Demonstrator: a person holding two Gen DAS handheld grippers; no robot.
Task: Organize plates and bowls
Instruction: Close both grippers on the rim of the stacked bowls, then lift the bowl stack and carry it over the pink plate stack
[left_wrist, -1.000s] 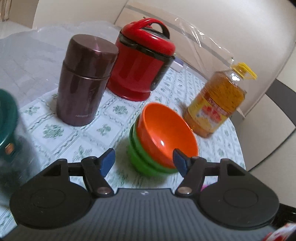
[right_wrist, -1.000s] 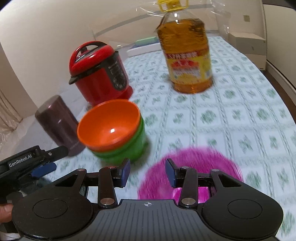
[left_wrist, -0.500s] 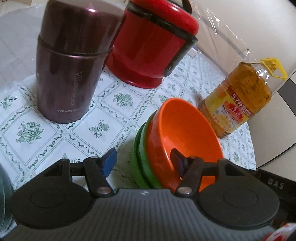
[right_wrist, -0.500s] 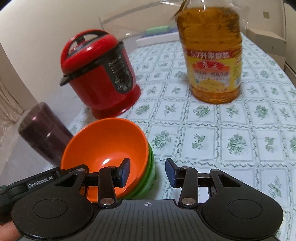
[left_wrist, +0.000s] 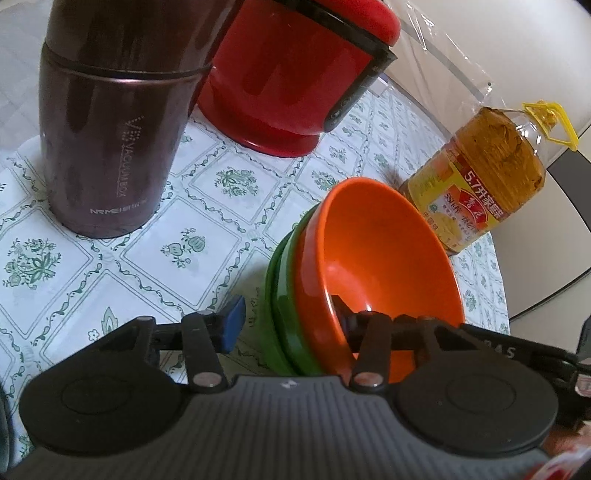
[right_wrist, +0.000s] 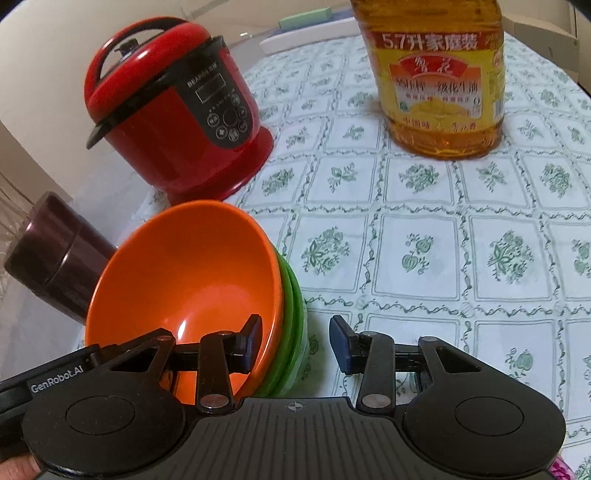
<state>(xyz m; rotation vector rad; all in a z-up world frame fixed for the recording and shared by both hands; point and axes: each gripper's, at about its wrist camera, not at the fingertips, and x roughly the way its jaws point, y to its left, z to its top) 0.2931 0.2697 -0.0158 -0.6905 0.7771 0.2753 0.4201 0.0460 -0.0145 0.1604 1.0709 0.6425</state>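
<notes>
Left tool pose: we see the left tool (left_wrist: 286, 319) low over the table, its jaws wide apart astride the near wall of the bowls; one finger is inside the orange bowl, the other outside the green ones, and we see neither pad pressing.
Right tool pose: the right tool (right_wrist: 295, 341) comes from the opposite side, also wide open, 1 finger in the orange bowl and 1 over the cloth; it clamps nothing.
Table: a white cloth (right_wrist: 424, 258) with green floral squares covers it.
Room: pale walls rise behind; clear plastic film hangs at the far edge.
Bowls: the orange bowl (left_wrist: 373, 258) nests in the green bowls (left_wrist: 282, 291), and the stack leans.
Neighbours: a maroon vacuum flask (left_wrist: 110, 122), a red cooker (right_wrist: 173, 110) and an oil bottle (right_wrist: 439, 85) stand behind the stack.
</notes>
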